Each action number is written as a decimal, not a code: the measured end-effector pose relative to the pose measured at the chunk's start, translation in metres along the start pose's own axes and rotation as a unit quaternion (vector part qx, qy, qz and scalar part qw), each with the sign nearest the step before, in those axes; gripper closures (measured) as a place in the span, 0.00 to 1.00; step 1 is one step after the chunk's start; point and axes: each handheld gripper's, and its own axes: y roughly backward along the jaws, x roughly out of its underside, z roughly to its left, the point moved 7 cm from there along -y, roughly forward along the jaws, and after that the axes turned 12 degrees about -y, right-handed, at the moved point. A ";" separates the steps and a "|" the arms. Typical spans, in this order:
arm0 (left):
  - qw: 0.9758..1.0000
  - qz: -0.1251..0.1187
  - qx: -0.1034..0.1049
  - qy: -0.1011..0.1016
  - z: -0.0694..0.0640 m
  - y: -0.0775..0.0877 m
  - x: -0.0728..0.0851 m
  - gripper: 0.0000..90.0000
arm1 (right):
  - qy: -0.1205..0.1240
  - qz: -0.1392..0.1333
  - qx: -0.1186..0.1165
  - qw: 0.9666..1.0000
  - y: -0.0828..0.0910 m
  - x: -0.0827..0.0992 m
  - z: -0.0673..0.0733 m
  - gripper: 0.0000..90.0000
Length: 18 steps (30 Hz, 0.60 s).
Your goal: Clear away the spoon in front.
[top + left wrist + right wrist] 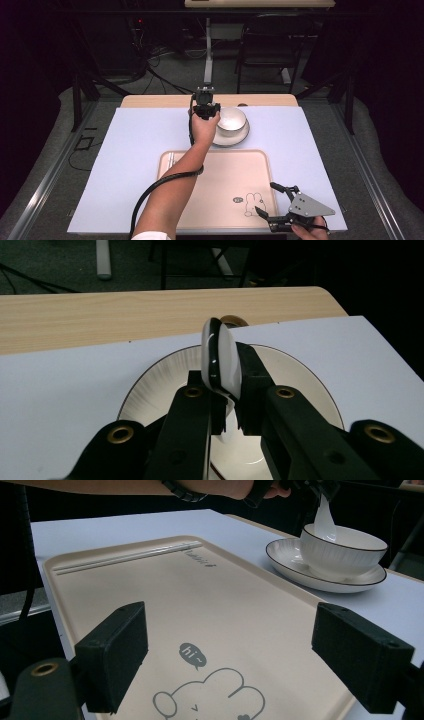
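Right gripper view reads "hi~" beside a rabbit drawing on the tray (165, 610).

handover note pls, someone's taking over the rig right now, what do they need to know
Left gripper: jaws shut on the spoon, held over the bowl.
Right gripper: jaws open, holding nothing, above the tray's near right corner.
Bowl sits on the plate behind the tray; chopsticks lie along the tray's left edge.
Done: spoon gripped, lifted from the bowl.
Left: probably set the spoon on the tray; bowl and plate not yet moved.
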 end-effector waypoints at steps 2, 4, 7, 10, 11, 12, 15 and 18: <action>1.000 -0.002 0.002 -0.002 -0.001 0.001 -0.002 0.95 | -0.001 0.000 0.001 1.000 0.000 0.000 0.000 0.16; 1.000 -0.002 0.002 -0.004 -0.001 0.002 -0.003 0.95 | -0.001 0.000 0.001 1.000 0.000 0.000 0.000 0.16; 1.000 -0.004 0.002 -0.002 -0.002 0.003 -0.005 0.95 | -0.001 0.000 0.001 1.000 0.000 0.000 0.000 0.16; 1.000 -0.004 0.002 -0.006 -0.004 0.005 -0.008 0.95 | 0.000 0.000 -0.001 1.000 0.000 0.000 0.000 0.16; 1.000 -0.004 0.002 -0.006 -0.004 0.005 -0.008 0.95 | -0.001 0.000 0.000 1.000 0.000 0.000 0.000 0.16; 1.000 -0.005 0.004 -0.004 -0.004 0.007 -0.010 0.95 | -0.001 0.000 0.000 1.000 0.000 0.000 0.000 0.16; 1.000 -0.006 0.006 -0.004 -0.004 0.009 -0.012 0.95 | -0.002 -0.001 0.000 1.000 0.000 0.000 0.000 0.16; 1.000 -0.011 0.010 0.001 -0.003 0.014 -0.016 0.95 | -0.002 -0.001 0.000 1.000 0.000 0.000 0.000 0.16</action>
